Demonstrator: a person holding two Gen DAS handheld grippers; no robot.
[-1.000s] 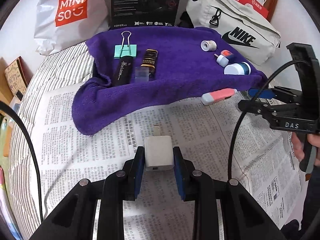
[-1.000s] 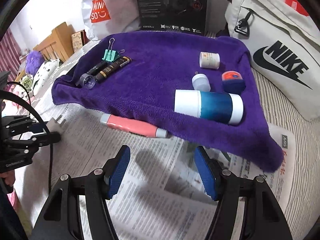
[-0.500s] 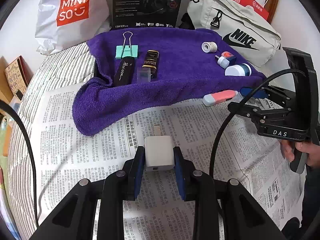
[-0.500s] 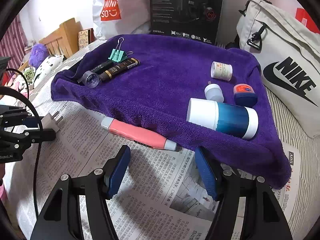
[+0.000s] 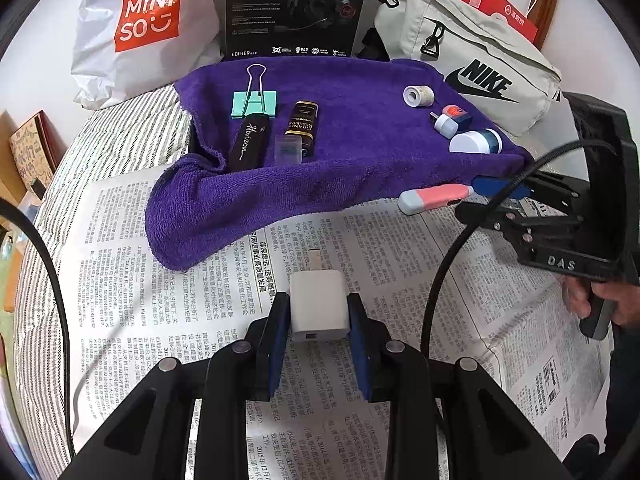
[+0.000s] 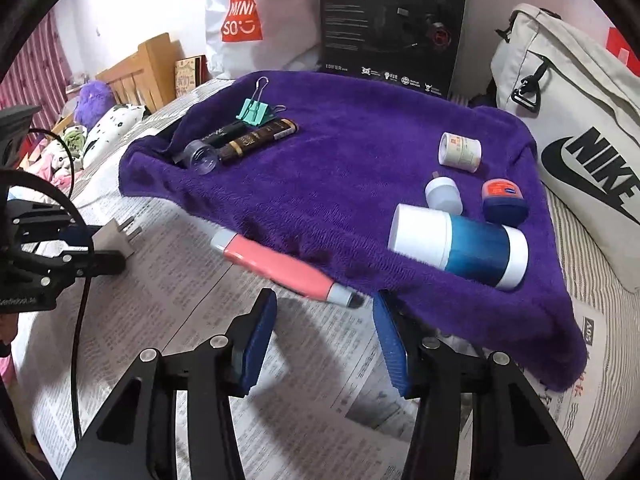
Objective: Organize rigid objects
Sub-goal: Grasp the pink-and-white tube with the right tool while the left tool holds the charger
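My left gripper [image 5: 318, 306] is shut on a white charger plug [image 5: 318, 312] just above the newspaper [image 5: 160, 280]; the plug [image 6: 116, 236] also shows at the left of the right wrist view. A pink tube [image 6: 280, 266] with grey ends lies on the paper against the edge of the purple towel [image 6: 340, 160]. My right gripper [image 6: 324, 304] is closing, and the tube's near grey tip sits between its fingertips without either pad touching it. In the left wrist view the right gripper [image 5: 492, 196] stands at the tube [image 5: 434, 197].
On the towel lie a green binder clip [image 5: 254, 102], two black tubes [image 5: 248, 140], a clear cap [image 5: 289, 150], a white jar [image 6: 460, 151], a blue-white bottle [image 6: 460, 246] and a small blue tin [image 6: 503, 200]. A Miniso bag [image 5: 140, 28], a black box [image 5: 296, 8] and a Nike bag [image 5: 480, 68] stand behind.
My right gripper has come forward to the pink tube and its jaws have narrowed, so the tube's tip now lies between them. The left gripper and the charger have stayed put.
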